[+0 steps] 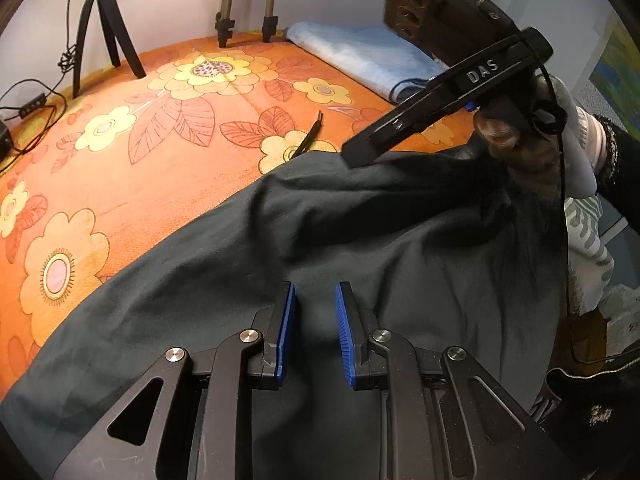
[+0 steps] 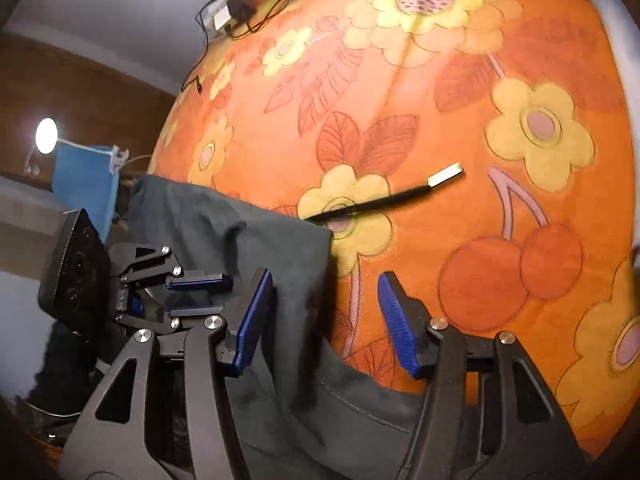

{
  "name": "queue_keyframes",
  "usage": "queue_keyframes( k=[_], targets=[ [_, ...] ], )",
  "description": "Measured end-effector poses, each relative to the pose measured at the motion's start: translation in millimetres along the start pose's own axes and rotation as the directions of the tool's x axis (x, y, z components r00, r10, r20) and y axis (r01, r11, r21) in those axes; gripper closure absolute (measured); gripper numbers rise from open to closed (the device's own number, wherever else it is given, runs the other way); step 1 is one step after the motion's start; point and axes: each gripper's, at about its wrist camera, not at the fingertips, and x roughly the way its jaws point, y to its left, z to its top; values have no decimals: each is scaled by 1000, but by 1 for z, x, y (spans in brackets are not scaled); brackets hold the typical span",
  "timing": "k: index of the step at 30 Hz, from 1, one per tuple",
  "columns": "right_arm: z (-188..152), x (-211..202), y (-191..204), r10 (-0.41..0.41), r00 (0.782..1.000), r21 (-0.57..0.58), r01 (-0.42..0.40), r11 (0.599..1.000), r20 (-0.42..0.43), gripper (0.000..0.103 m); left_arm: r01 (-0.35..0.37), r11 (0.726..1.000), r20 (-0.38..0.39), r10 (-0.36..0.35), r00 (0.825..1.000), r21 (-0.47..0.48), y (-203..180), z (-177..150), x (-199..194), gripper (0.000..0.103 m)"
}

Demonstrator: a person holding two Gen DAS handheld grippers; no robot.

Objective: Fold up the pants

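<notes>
Dark grey pants (image 1: 360, 240) spread out on an orange flowered bedspread (image 1: 160, 160), filling the near half of the left wrist view and bunched into soft folds toward the right. Straight hemmed edge visible from the right wrist camera, running right under that camera.

Left tongs (image 1: 315, 288) down low over the pants, blue pads close with only a narrow gap. Cloth in that gap, but honestly can't tell whether actually pinched or just lying underneath.

Right tongs (image 2: 325, 276) spread wide, hanging over the edge of the pants, half over cloth and half over bare bedspread. Pads not pressing on anything. From the left side, seen side-on with the tip right at the far edge of the fabric, and a hand (image 1: 520, 140) wrapped round the handle.

Other bits: thin black strip with a white end (image 2: 400, 196) lying on the bedspread, its dark end touching the pants. Rolled-up light blue towel (image 1: 360, 56) at the back, well apart from the pants. Small black tripod (image 1: 104, 32) in the far left corner, with cables (image 1: 32, 100) beside it.
</notes>
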Motion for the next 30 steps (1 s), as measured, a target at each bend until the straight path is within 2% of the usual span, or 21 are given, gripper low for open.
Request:
queue_keyframes(
  k=[1,3,5,7,8,10,11,12,15,18,20,24,28,30],
  targets=[
    [1,2,2,4,1000,3,-4,1000,5,50,1,1000,1,-1,1000,0,0,-1,-1,84],
    [0,11,7,26,1000,12,-26,1000,-17,81,1,1000,1,-1,1000,-1,-1,-1,-1,84],
    [-5,21,21,-39,999,-44,39,998,-13,92,-4,1000,-1,4,1000,3,-1,-1,-3,84],
    [-9,20,34,-88,996,-104,90,990,26,95,-12,1000,12,12,1000,15,-3,-5,-11,84],
    [-10,12,44,-114,991,-154,124,980,74,96,-16,1000,20,16,1000,15,-2,-9,-17,84],
    [-11,-5,60,-148,975,-246,186,951,167,97,-21,1000,27,21,999,3,1,-13,-24,80],
    [-8,-11,66,-181,960,-282,238,930,215,97,-26,1000,29,26,999,-9,5,-16,-27,77],
    [-4,-14,69,-191,954,-306,257,916,231,97,-31,999,27,31,999,-21,9,-20,-29,77],
    [10,-2,68,-274,934,-327,340,882,230,97,-52,996,23,54,998,-71,22,-28,-32,77],
    [17,19,61,-386,900,-333,434,837,204,95,-49,990,44,55,998,-130,32,-36,-41,77],
    [18,18,55,-399,894,-313,446,838,206,89,-62,988,56,71,996,-144,34,-40,-48,77],
    [13,0,60,-396,878,-280,464,840,269,71,-101,972,93,123,988,-210,47,-59,-75,77],
    [4,-22,75,-375,868,-257,463,848,327,68,-143,934,132,195,972,-328,68,-88,-110,67],
    [-5,-32,88,-361,862,-265,463,846,356,63,-164,912,138,230,963,-376,74,-104,-124,66]
  ],
)
